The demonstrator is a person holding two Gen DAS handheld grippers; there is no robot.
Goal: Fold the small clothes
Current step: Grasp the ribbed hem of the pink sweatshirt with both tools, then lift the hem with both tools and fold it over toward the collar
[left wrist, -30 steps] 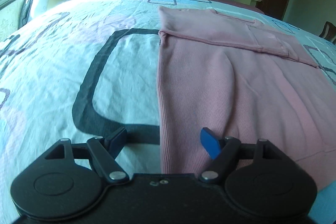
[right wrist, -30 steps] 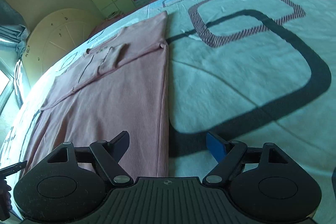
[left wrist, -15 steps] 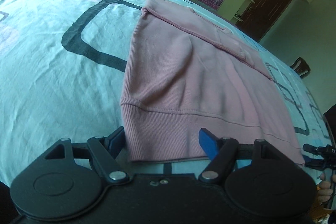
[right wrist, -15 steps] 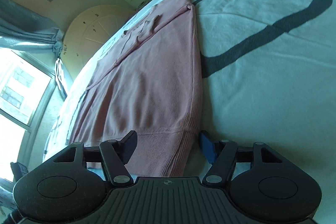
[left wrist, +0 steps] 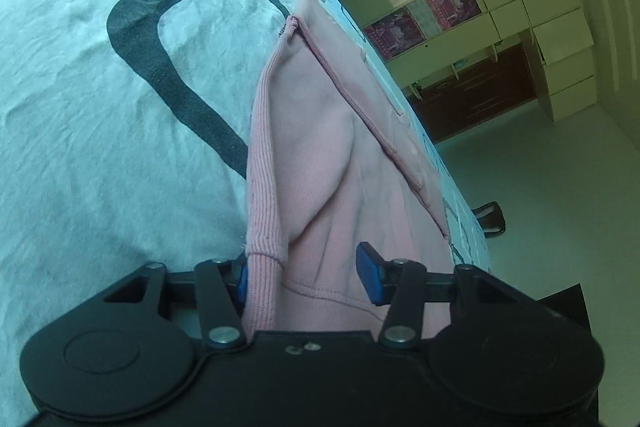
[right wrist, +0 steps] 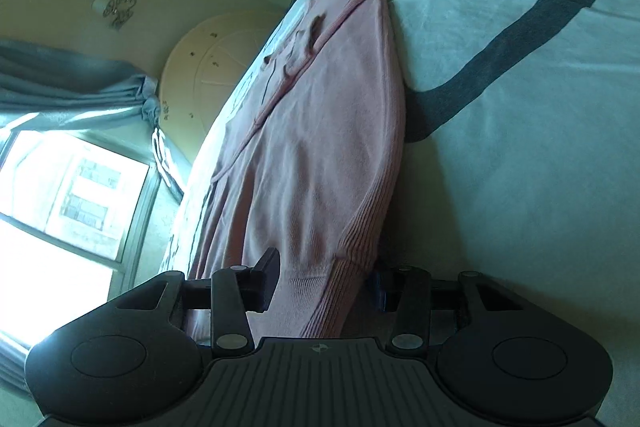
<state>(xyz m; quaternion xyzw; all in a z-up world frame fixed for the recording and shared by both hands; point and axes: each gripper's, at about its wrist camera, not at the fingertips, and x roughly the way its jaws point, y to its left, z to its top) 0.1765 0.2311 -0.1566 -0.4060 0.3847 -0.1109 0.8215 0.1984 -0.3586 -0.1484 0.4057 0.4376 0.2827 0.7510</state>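
1. Left wrist view: the left gripper [left wrist: 306, 273] stands unclenched, its jaws wide apart and straddling the near hem corner of the pink sweater [left wrist: 320, 155], ribbed edge just beside the 9 o'clock finger.
2. Right wrist view: the right gripper [right wrist: 324, 281] is likewise spread, the opposite hem corner of the pink sweater [right wrist: 320, 155] lying between its fingers, not yet pinched.
3. From either claw the garment's long axis runs away toward 12 o'clock, collar at the far end; each gripper is nearest its own corner.
4. Judged next step: close on both corners and carry the hem toward 12 o'clock.
5. It lies on a bed sheet [left wrist: 80, 147] of pale blue with dark loop prints.
6. Beyond are wardrobes with posters [left wrist: 420, 7] at 1 o'clock in the left view, and a window [right wrist: 60, 207] at 9 o'clock in the right view.
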